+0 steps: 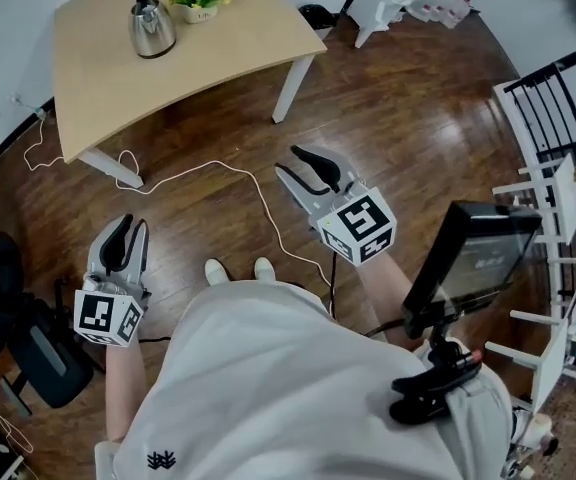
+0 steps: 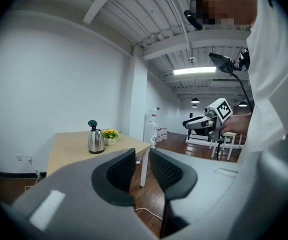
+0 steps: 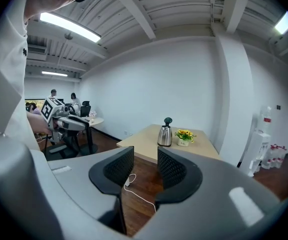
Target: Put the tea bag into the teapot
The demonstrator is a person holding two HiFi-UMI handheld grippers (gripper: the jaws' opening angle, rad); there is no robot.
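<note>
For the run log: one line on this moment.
left gripper open, empty | right gripper open, empty | teapot on table | tea bag unseen

The left gripper (image 1: 133, 224) is held low at the person's left side on the bare left forearm (image 1: 120, 393). It is pointed forward, and its fingers (image 2: 121, 171) are parted by a narrow gap with nothing between them. The right gripper (image 1: 288, 160) is carried further out in front of the body on the right forearm (image 1: 388, 283) and is angled forward and toward the left; the fingers of this gripper (image 3: 176, 171) are set a little wider apart, and nothing is gripped between them either.
</note>
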